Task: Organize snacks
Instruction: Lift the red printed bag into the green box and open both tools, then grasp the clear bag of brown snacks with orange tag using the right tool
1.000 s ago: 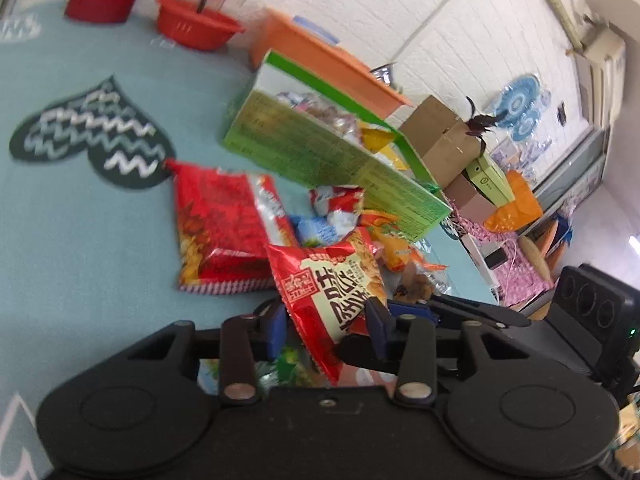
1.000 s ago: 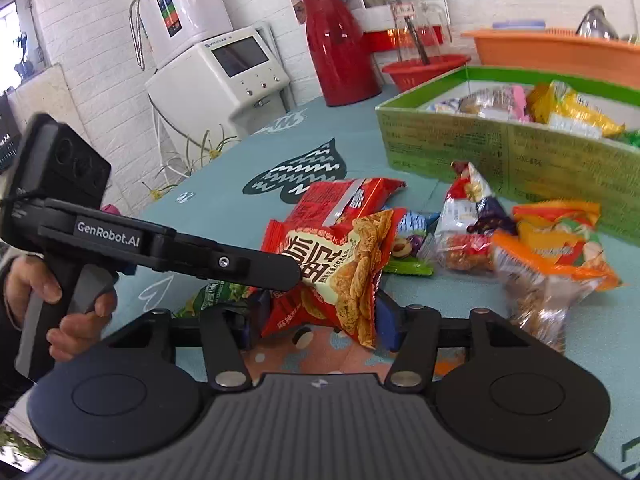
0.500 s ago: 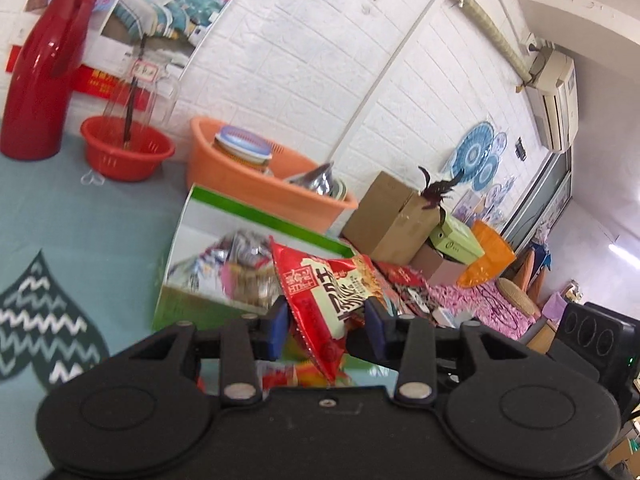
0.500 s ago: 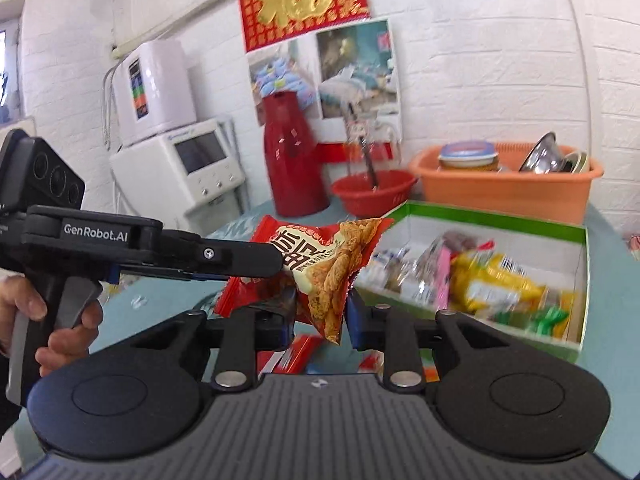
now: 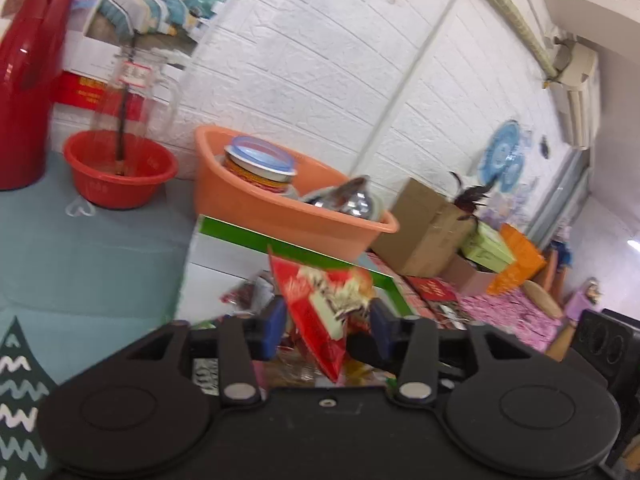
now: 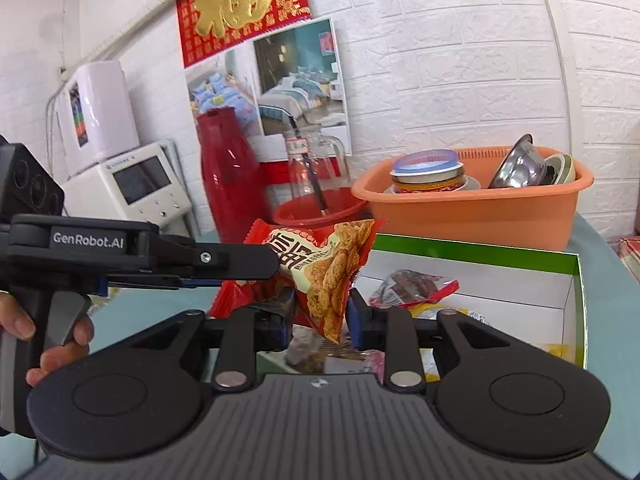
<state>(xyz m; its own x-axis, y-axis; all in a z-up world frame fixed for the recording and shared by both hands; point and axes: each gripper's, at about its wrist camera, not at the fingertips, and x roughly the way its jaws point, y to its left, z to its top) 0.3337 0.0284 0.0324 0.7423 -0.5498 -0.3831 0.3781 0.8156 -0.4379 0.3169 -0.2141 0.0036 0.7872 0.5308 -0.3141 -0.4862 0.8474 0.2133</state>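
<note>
A red snack packet (image 6: 320, 268) printed with fried pieces hangs above the green-rimmed cardboard box (image 6: 472, 252), caught between two hand-held grippers on a teal-clothed table (image 5: 100, 256). The left gripper (image 5: 326, 326) has its jaws opening, the packet between them but its blue pads now standing clear of the wrapper. The right gripper (image 6: 320, 320) is likewise opening, the packet's lower corner dangling between its fingers, apparently no longer pinched. Other packets (image 6: 412, 284) already lie inside the box, in front of an orange basin (image 6: 480, 212) of dishes. The release looks best finished squarely over the box's open middle, both claws spreading fully so the wrapper drops flat and does not snag on the rim.
</note>
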